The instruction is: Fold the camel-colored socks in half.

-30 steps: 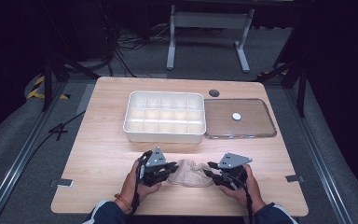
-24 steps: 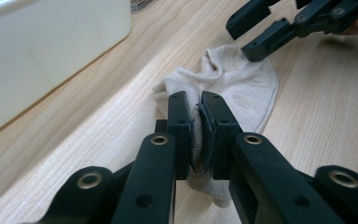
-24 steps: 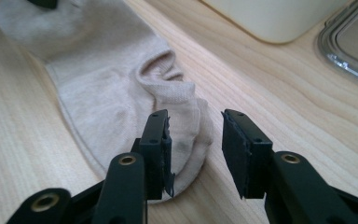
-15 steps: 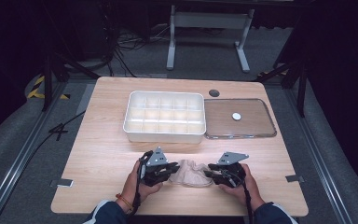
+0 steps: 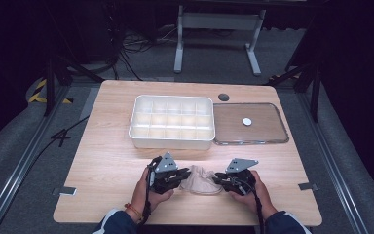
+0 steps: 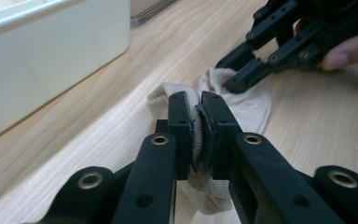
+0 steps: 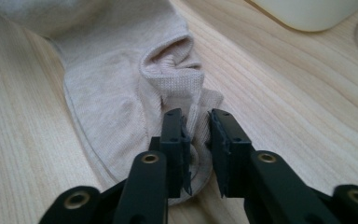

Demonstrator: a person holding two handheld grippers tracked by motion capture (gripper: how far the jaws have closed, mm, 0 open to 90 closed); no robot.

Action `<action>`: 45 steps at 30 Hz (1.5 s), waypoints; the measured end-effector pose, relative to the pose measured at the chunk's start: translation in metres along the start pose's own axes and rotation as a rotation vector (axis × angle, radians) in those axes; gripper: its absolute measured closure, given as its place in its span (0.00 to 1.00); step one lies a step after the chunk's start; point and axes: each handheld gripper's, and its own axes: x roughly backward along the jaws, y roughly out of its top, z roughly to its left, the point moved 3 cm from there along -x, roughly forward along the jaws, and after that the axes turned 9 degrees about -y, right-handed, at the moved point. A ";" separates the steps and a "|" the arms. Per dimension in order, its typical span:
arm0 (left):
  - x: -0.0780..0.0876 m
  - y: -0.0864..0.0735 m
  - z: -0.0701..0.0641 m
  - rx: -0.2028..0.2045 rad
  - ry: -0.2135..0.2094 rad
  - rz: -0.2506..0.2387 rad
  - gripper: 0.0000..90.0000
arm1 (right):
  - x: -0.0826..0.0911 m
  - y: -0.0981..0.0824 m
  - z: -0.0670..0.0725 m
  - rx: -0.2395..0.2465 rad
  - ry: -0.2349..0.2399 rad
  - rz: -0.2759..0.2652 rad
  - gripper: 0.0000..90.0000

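Observation:
A beige sock (image 5: pixel 202 179) lies crumpled on the wooden table (image 5: pixel 102 165) near its front edge, between my two grippers. My left gripper (image 5: pixel 187 173) is shut on the sock's left end. In the left gripper view the fabric (image 6: pixel 256 105) is pinched between the jaws of that gripper (image 6: pixel 200 100), and my right gripper (image 6: pixel 237 81) touches the sock's far edge. In the right gripper view the jaws of that gripper (image 7: pixel 198 119) stand narrowly open astride a raised fold of the sock (image 7: pixel 112 79). From above, the right gripper (image 5: pixel 217 178) sits at the sock's right end.
A white compartmented box (image 5: pixel 170 141) stands behind the sock at mid table. To its right lies a clear flat lid (image 5: pixel 268 129) with a small white disc (image 5: pixel 246 121) on it. A round hole (image 5: pixel 223 97) is set in the tabletop behind them.
Both grippers have stayed at the sock's ends. The right hand has shifted only slightly, and the sock lies much as before.

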 end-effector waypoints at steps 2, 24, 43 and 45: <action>-0.005 0.002 -0.003 0.014 0.004 -0.009 0.92 | -0.002 0.001 -0.001 -0.006 0.008 -0.003 0.88; -0.059 0.008 -0.015 0.066 0.001 0.008 0.92 | -0.004 0.002 -0.002 0.008 0.024 -0.006 0.91; 0.006 -0.006 -0.002 0.007 0.029 0.062 0.63 | -0.004 0.002 -0.002 0.008 0.020 -0.007 0.91; -0.001 -0.017 -0.001 0.000 0.020 0.086 0.72 | -0.004 0.003 -0.001 0.009 0.017 -0.006 0.91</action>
